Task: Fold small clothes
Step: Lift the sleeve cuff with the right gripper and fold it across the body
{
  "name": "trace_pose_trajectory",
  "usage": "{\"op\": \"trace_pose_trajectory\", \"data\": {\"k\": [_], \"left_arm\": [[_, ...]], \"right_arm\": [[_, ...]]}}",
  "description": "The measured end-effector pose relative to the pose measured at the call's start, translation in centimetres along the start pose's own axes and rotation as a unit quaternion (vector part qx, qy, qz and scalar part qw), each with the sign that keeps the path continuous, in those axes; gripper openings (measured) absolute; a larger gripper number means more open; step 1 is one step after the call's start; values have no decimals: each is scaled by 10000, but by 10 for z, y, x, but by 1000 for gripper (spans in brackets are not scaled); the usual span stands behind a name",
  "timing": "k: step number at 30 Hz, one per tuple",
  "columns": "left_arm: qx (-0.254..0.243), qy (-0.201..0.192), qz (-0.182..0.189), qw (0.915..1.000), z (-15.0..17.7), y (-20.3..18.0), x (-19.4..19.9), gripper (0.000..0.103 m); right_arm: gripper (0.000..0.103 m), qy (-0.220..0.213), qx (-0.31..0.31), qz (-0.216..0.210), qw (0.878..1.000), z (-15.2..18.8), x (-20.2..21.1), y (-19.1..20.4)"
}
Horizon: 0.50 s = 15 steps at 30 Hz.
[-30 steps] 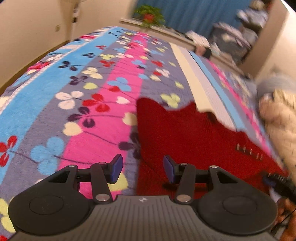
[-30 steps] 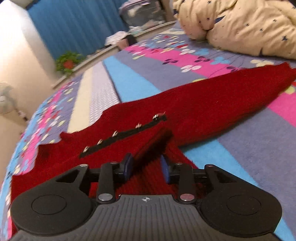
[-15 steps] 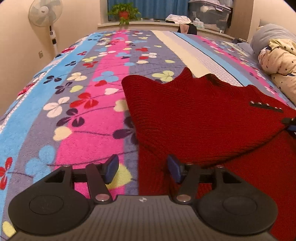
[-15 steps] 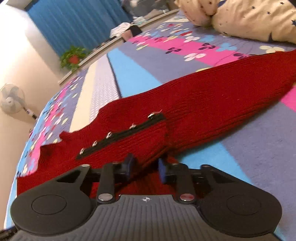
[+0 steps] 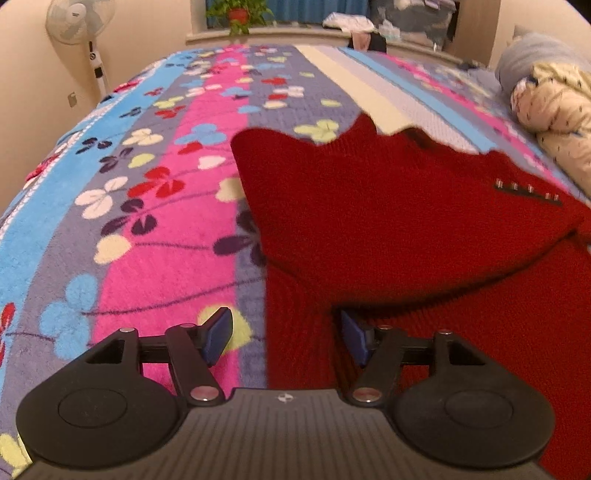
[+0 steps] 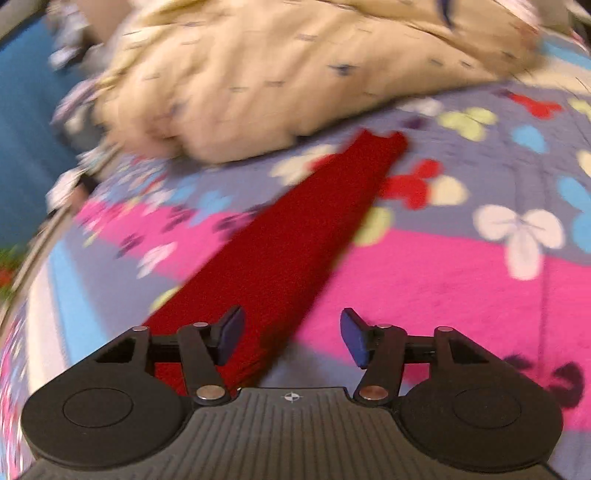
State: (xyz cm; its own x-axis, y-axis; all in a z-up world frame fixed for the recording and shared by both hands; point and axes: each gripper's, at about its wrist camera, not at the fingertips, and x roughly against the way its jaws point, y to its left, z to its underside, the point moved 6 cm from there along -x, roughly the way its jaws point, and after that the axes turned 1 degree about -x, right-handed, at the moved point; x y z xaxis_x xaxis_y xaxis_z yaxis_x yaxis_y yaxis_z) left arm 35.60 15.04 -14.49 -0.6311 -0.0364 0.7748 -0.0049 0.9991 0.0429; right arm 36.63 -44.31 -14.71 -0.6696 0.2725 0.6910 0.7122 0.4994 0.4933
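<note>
A small red knitted sweater (image 5: 388,206) lies on the flowered bedspread (image 5: 147,229), its upper part folded over with a row of metal studs (image 5: 528,190) at the right. My left gripper (image 5: 286,334) hovers over the sweater's left edge, jaws opening, pads clear of the knit. In the blurred right wrist view one red sleeve (image 6: 295,243) stretches away toward a cream quilt. My right gripper (image 6: 291,334) stands above the sleeve's near end, jaws opening, with nothing pinched between the blue pads.
A cream patterned quilt (image 6: 295,74) is heaped at the head of the bed, also seen as a quilt (image 5: 554,122) at the right. A standing fan (image 5: 79,22) and a potted plant (image 5: 236,11) stand beyond the bed's far edge.
My right gripper let go of the folded red knit, opened wide and swung right to the outstretched sleeve. My left gripper sank slightly, rolled level and widened.
</note>
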Motion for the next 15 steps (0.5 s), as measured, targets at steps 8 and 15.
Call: {"op": "trace_pose_trajectory", "data": {"k": [8, 15], "left_arm": [[78, 18, 33, 10000, 1, 2, 0, 70], [49, 10, 6, 10000, 1, 0, -1, 70]], "right_arm": [[53, 0, -101, -504, 9987, -26, -40, -3], [19, -203, -292, -310, 9989, -44, -52, -19]]}}
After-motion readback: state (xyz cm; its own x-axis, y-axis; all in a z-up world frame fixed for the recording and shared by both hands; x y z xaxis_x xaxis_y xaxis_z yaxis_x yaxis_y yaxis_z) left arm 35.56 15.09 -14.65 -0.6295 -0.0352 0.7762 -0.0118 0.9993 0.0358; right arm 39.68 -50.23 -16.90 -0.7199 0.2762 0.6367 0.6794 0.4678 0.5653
